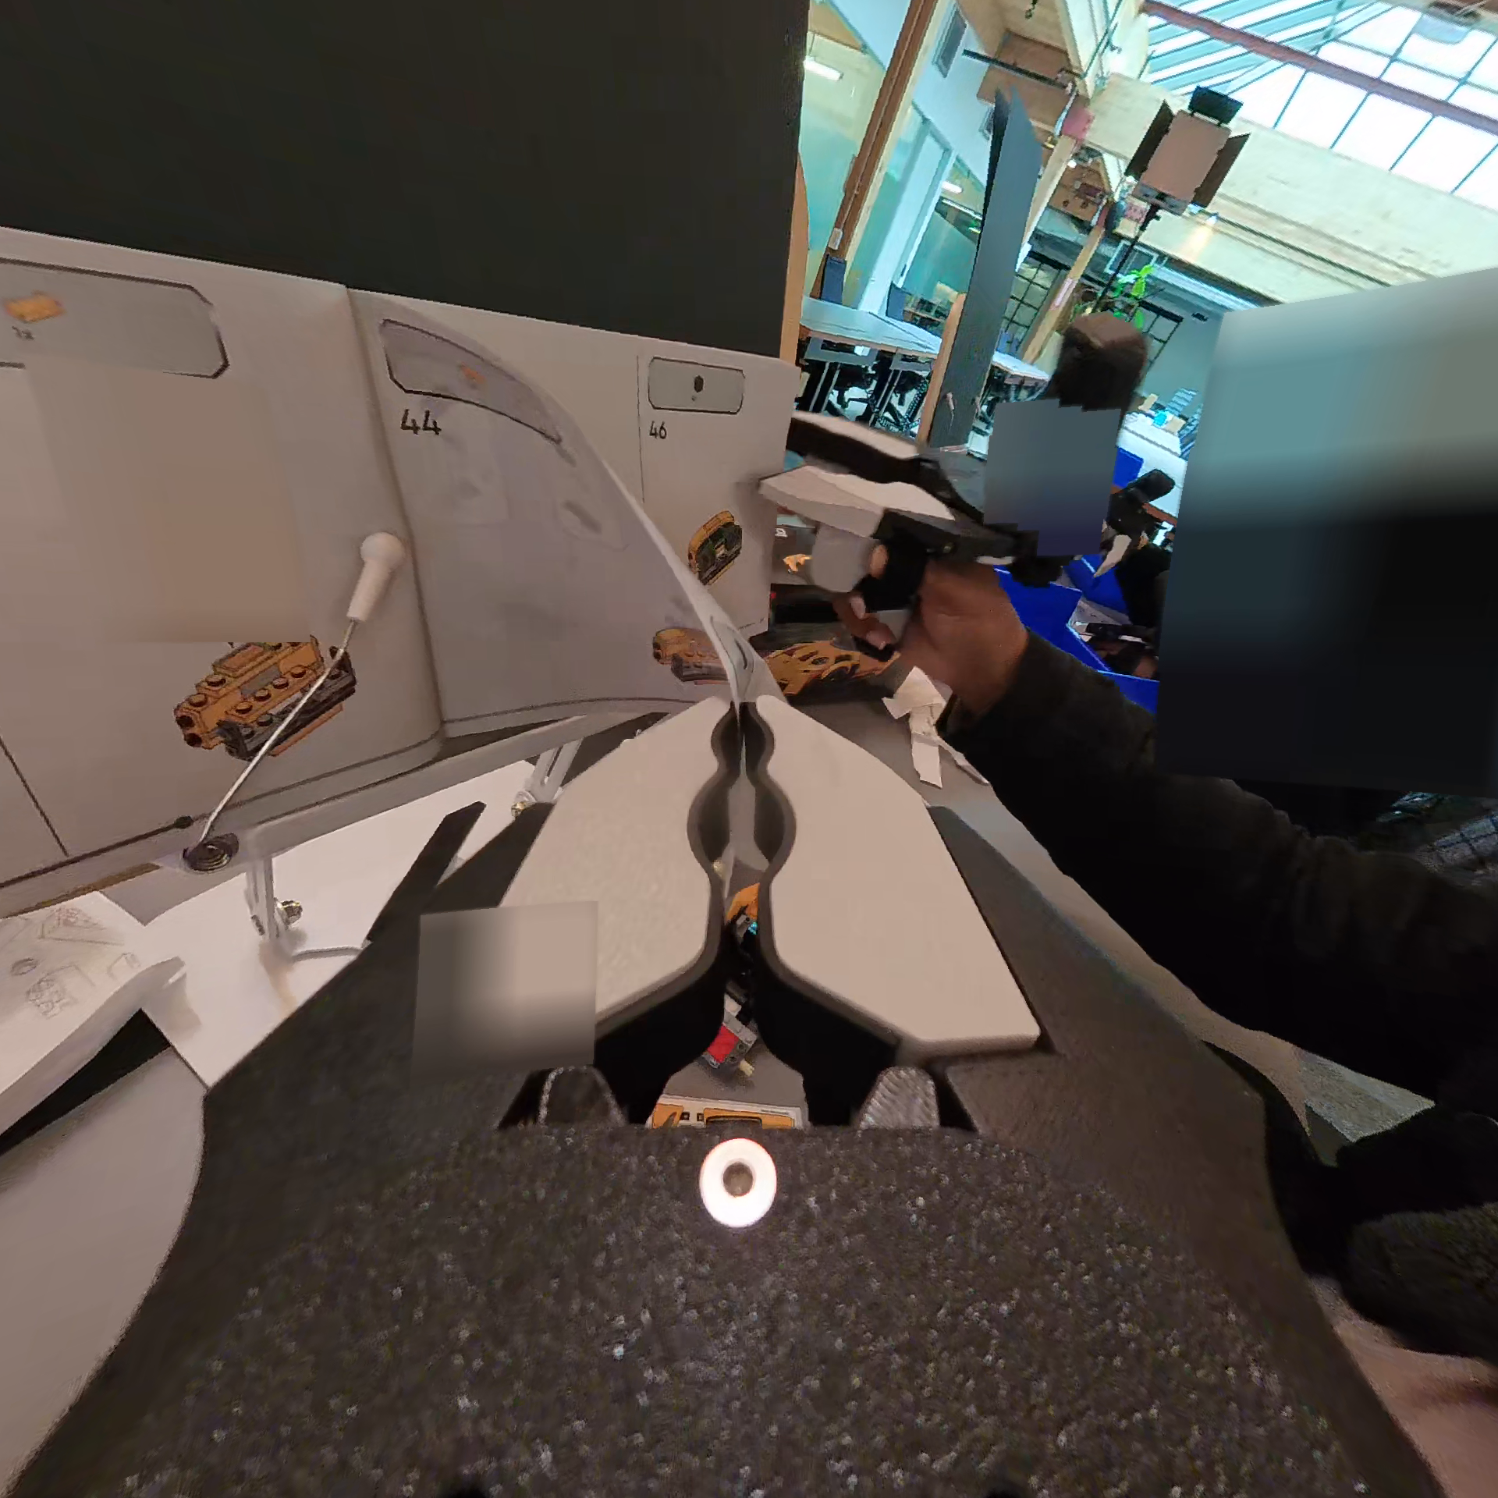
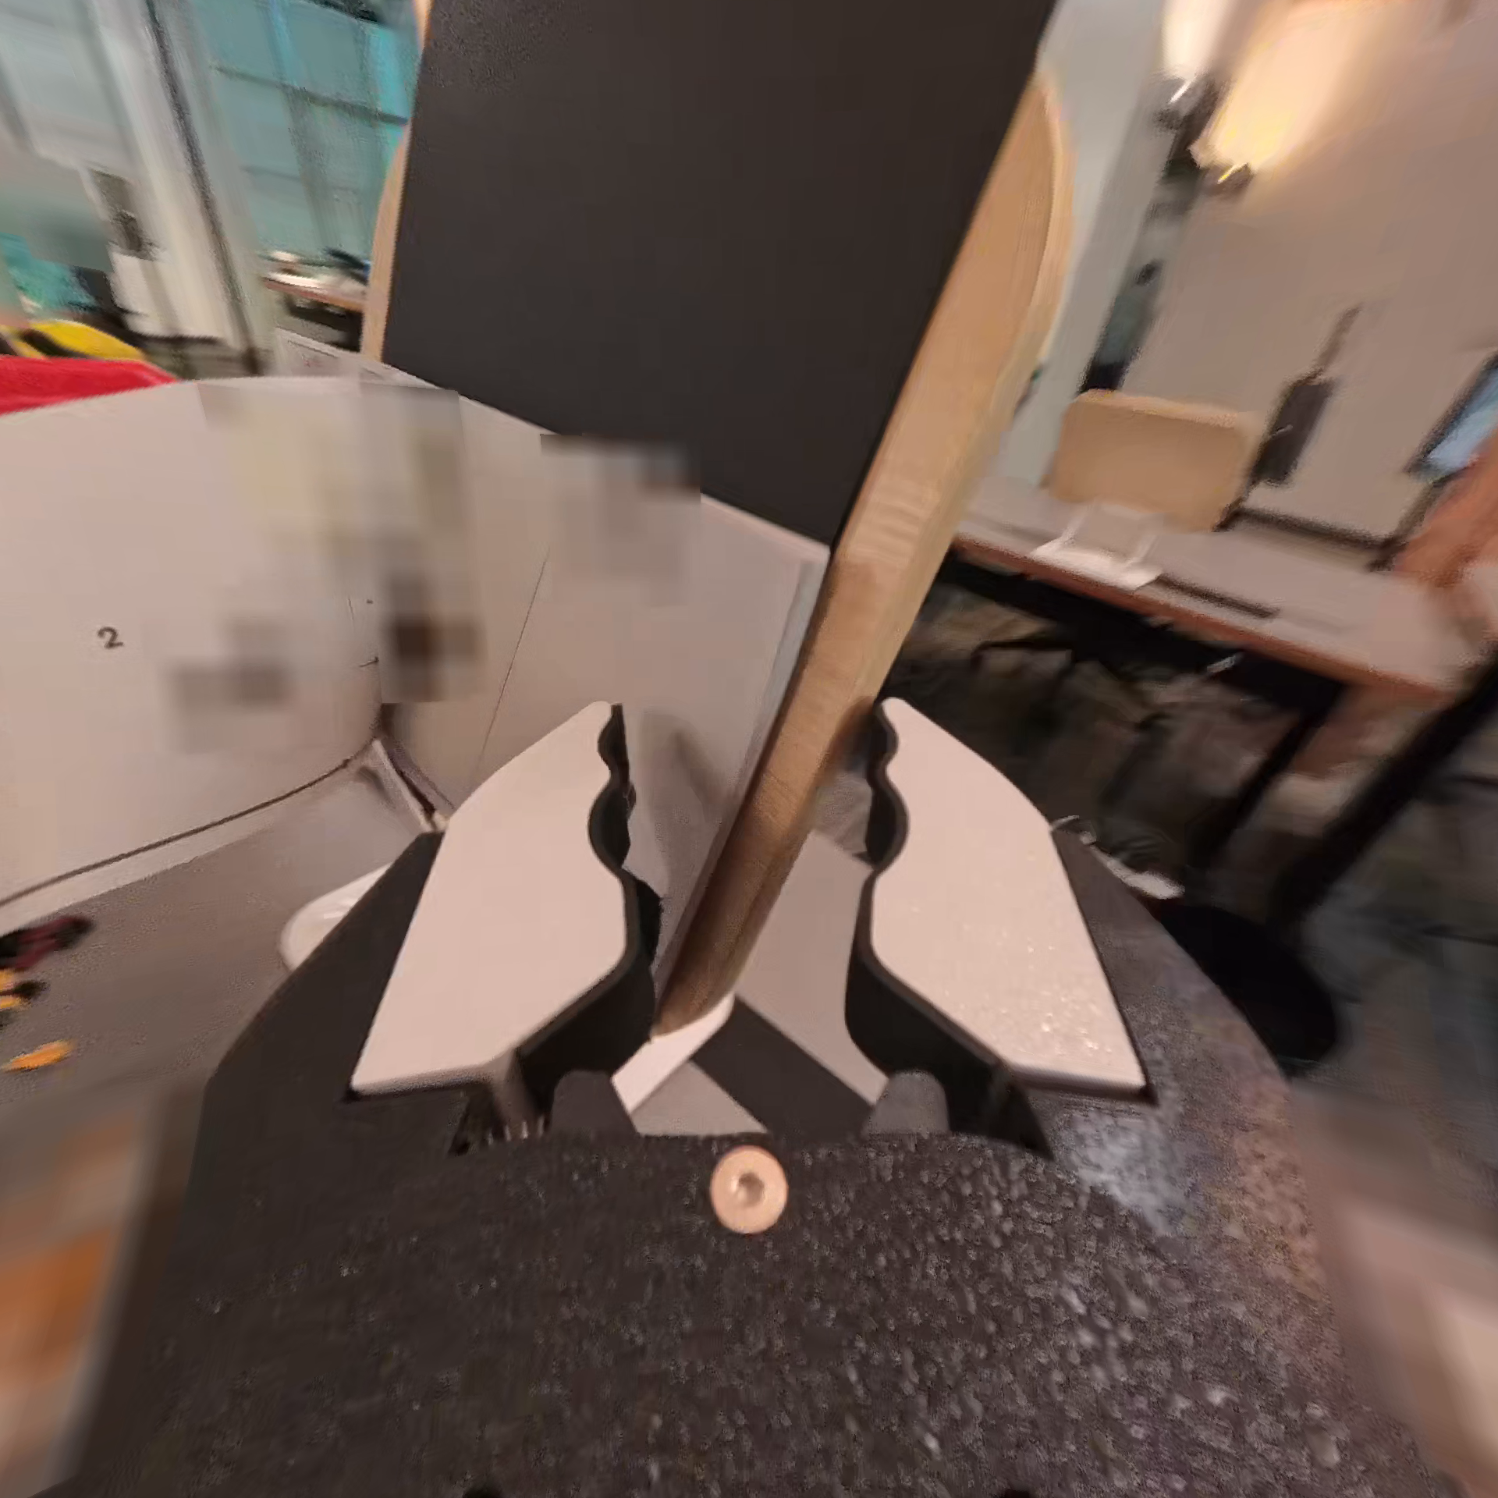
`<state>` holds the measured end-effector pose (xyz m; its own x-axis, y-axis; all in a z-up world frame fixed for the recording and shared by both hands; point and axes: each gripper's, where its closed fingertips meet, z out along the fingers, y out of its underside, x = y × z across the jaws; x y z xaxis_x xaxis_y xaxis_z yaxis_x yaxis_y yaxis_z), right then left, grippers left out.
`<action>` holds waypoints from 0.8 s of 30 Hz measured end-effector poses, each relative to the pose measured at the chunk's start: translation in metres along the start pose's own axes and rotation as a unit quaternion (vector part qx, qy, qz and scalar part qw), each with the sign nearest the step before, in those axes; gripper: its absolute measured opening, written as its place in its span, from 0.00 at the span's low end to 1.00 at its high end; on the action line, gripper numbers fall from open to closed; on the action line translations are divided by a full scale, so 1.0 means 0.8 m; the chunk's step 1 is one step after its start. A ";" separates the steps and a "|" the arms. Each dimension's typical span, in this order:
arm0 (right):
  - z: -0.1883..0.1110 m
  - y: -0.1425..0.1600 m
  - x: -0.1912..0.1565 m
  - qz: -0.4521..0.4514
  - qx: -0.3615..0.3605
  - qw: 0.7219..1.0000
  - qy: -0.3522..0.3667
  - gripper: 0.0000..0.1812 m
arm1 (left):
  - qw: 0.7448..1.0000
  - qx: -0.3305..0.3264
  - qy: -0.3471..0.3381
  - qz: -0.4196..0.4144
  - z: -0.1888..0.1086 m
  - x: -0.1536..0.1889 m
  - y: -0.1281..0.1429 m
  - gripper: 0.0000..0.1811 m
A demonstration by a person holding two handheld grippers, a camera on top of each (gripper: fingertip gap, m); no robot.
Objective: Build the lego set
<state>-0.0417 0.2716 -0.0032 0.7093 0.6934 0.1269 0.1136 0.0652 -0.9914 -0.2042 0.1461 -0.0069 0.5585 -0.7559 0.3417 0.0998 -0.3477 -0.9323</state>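
The instruction booklet [image 1: 324,421] stands open on a white stand. My left gripper [image 1: 742,709] is shut on the lower corner of a booklet page [image 1: 567,527], which curls up and away to the left. My right gripper [image 1: 782,455] is open and empty beside the booklet's right edge, held by a hand in a black sleeve. In the blurred right wrist view my right gripper [image 2: 750,713] is open, with the booklet [image 2: 243,770] to its left. An orange and black lego model [image 1: 819,669] sits on the table behind the booklet, partly hidden.
A wire page holder [image 1: 324,673] presses on the left page. A black board [image 2: 689,243] with a wooden edge [image 2: 892,527] stands behind the booklet, its edge lying between my right fingers. Loose small bricks [image 2: 32,1054] lie at the left. Blue bins [image 1: 1046,608] stand behind. Tip to tip, the grippers are about 20 cm apart.
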 end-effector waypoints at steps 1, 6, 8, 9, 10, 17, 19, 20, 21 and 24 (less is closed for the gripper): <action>-0.014 -0.010 0.000 -0.028 0.010 0.999 0.031 0.33 | 1.000 0.000 0.002 -0.002 0.000 0.001 0.000 0.00; -0.056 -0.007 -0.107 -0.158 -0.007 0.987 -0.005 0.34 | 1.000 0.003 0.019 0.002 0.005 0.013 -0.006 0.00; -0.051 0.024 -0.127 -0.219 -0.043 0.974 0.025 0.32 | 1.000 0.003 0.023 0.008 0.010 0.019 -0.009 0.00; -0.044 0.038 -0.118 -0.251 -0.056 0.964 0.059 0.31 | 1.000 0.003 0.025 0.010 0.013 0.022 -0.010 0.00; -0.034 0.050 -0.106 -0.255 -0.063 0.962 0.078 0.28 | 1.000 0.003 0.028 0.011 0.016 0.024 -0.010 0.00; -0.004 0.072 -0.048 -0.186 -0.084 0.974 0.097 0.19 | 1.000 -0.003 0.021 0.013 0.020 0.025 -0.006 0.00; 0.003 0.073 -0.041 -0.179 -0.083 0.976 0.092 0.21 | 1.000 -0.001 0.026 0.002 0.021 0.025 -0.006 0.00; 0.007 0.075 -0.037 -0.175 -0.089 0.977 0.089 0.23 | 1.000 -0.001 0.027 -0.001 0.021 0.025 -0.006 0.00; 0.012 0.077 -0.036 -0.169 -0.095 0.977 0.083 0.26 | 1.000 -0.002 0.026 -0.002 0.022 0.024 -0.005 0.00; 0.015 0.075 -0.040 -0.163 -0.104 0.979 0.065 0.31 | 1.000 -0.003 0.020 -0.001 0.022 0.021 -0.006 0.00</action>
<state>-0.0656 0.2617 -0.0672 0.6925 0.5630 0.4511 0.4780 0.1103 -0.8714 -0.1811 0.1447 0.0011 0.5246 -0.7769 0.3483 0.0967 -0.3521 -0.9310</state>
